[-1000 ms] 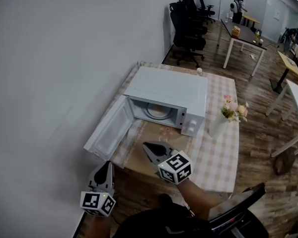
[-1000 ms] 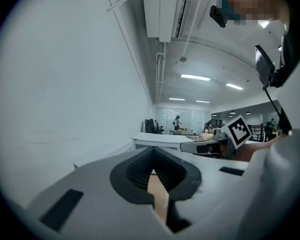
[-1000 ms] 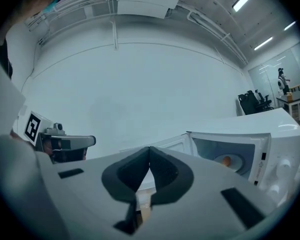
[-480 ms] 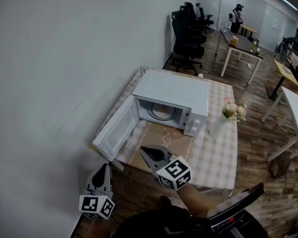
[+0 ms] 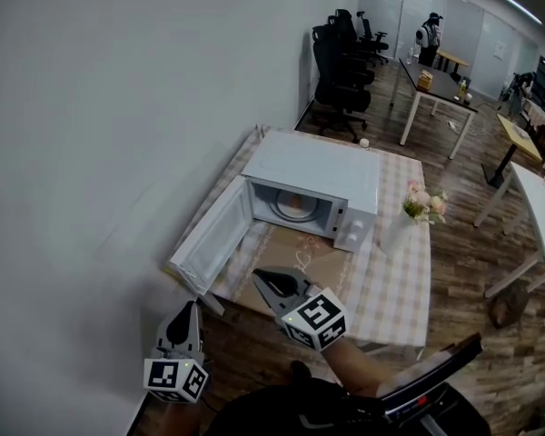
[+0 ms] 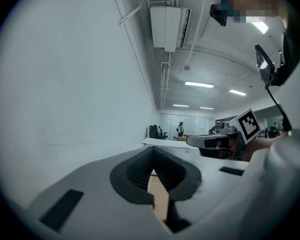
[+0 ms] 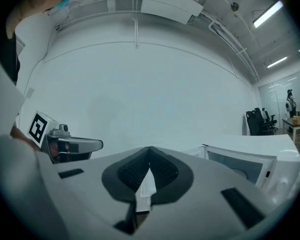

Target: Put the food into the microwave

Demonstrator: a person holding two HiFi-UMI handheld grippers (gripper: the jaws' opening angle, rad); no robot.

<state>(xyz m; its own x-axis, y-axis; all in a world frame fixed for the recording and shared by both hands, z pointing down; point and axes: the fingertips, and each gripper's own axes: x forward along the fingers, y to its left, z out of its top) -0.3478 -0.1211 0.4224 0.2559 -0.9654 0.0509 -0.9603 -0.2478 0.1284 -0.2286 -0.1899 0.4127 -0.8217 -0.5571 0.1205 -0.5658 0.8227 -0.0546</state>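
Surface w/ checked cloth seen beside wall. White microwave set on it, door swung open; food not discernible inside. Brown mat laid in front, flower vase beside. Left hand-held gripper & right hand-held gripper both clenched, nothing gripped.

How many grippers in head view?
2. Left gripper at lower left, beside the wall; right gripper near centre, in front of the open microwave. Neither is hidden.

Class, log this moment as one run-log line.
white microwave: door open | left gripper: shut, empty | right gripper: shut, empty
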